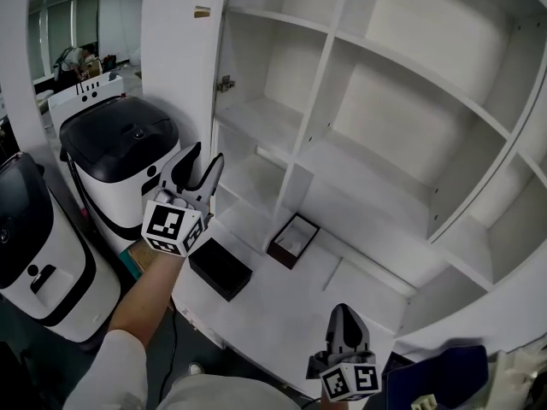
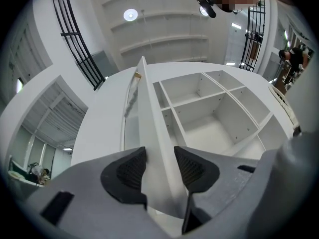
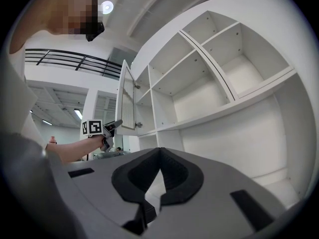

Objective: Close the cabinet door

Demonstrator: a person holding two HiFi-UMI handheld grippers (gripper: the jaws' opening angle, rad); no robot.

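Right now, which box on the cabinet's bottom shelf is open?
The brown-rimmed box showing a pale inside; the flat black box beside it is closed.

Surface finish record: cabinet, grippers and adjacent items.
The cabinet door and shelves are recorded as smooth white board with a laminate-like, low-sheen finish; a small metal hinge is noted on the frame. The left gripper and right gripper are moulded in matt grey plastic, and dark, finely ribbed pads are fitted. The appliance is cased in glossy black and white plastic. The black box is finished matt.
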